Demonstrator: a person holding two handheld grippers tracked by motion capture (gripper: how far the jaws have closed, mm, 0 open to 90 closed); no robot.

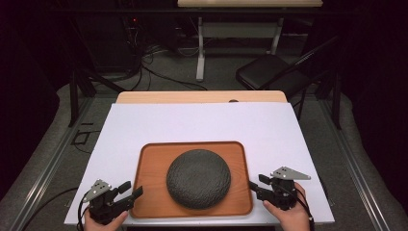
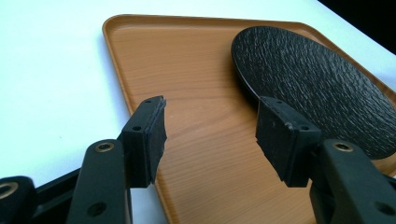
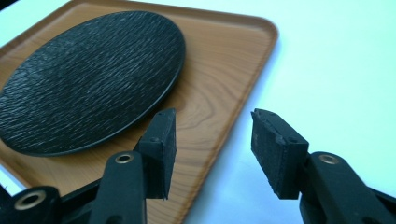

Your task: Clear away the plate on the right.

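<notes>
Tray edges are what I am lining both grippers up on, one at each short side, near its front corners. I am taking the wooden tray as my landmark: it is lying on the white sheet, close to the sheet's near edge, and the dark textured plate is sitting on it, slightly toward the tray's right and front.

I am holding the left gripper at the tray's left rim, jaws wide open and gripping nothing; in the left gripper view the rim is running between the pads, one pad outside over the sheet, the other over the tray floor, close to the plate's edge. The right gripper is mirroring that at the tray's right rim, also wide open and empty, one pad above the wood, the other above the sheet.

What I am worrying about, as a judgement: the rim is low and sloped, so a shallow bite could slip off on closing. Uneven lifting would be tilting the tray, and the loose plate could be sliding toward the lower side. The left inner pad could also be nudging the plate if I am pushing in too far
</notes>
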